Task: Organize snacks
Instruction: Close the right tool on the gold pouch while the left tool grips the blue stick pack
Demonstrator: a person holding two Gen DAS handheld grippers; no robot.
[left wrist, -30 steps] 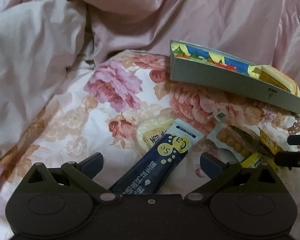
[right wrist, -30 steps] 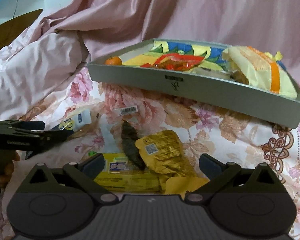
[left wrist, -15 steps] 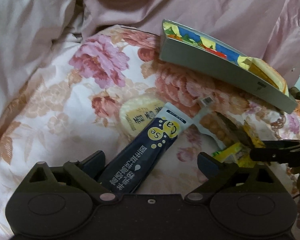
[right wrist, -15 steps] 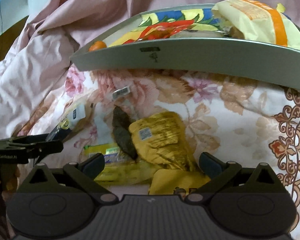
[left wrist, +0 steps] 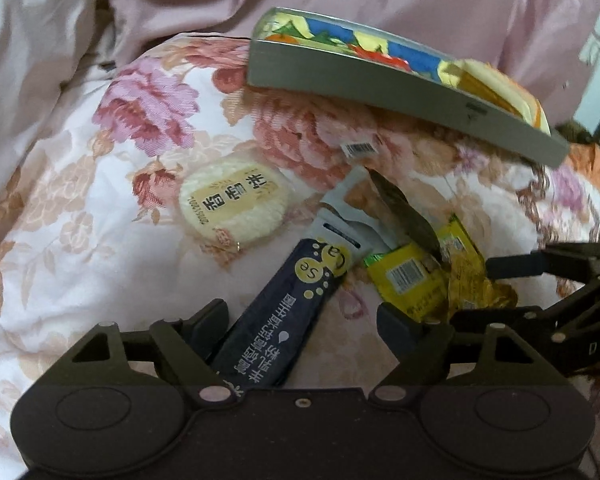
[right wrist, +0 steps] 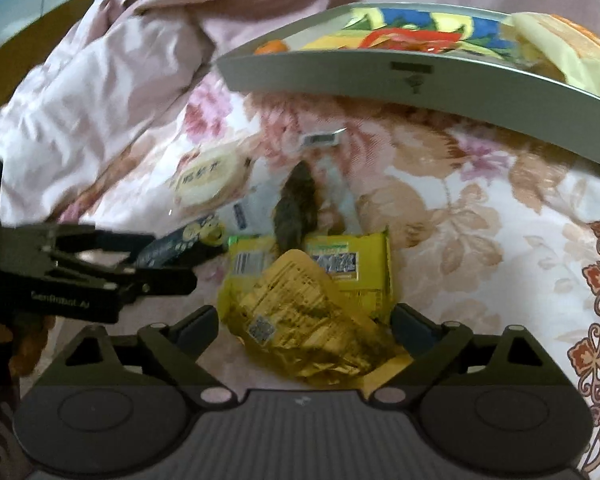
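both grippers had lowered, jaws wide and empty: left gripper (left wrist: pixel 300 330) straddled the navy sachet (left wrist: pixel 278 316), right gripper (right wrist: pixel 305 330) the gold packet (right wrist: pixel 300 320).

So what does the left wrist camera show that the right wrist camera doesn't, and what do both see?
Only the left wrist view shows the dark blue stick pack running between the open fingers of the left hand-held gripper, and the round rice cracker's label sharply.

Only the right wrist view shows the crumpled gold wrapper lying between the open fingers of the right hand-held gripper, and a small orange fruit in the tray.

Both show the grey tray holding colourful packets, the yellow packet and the floral quilt.
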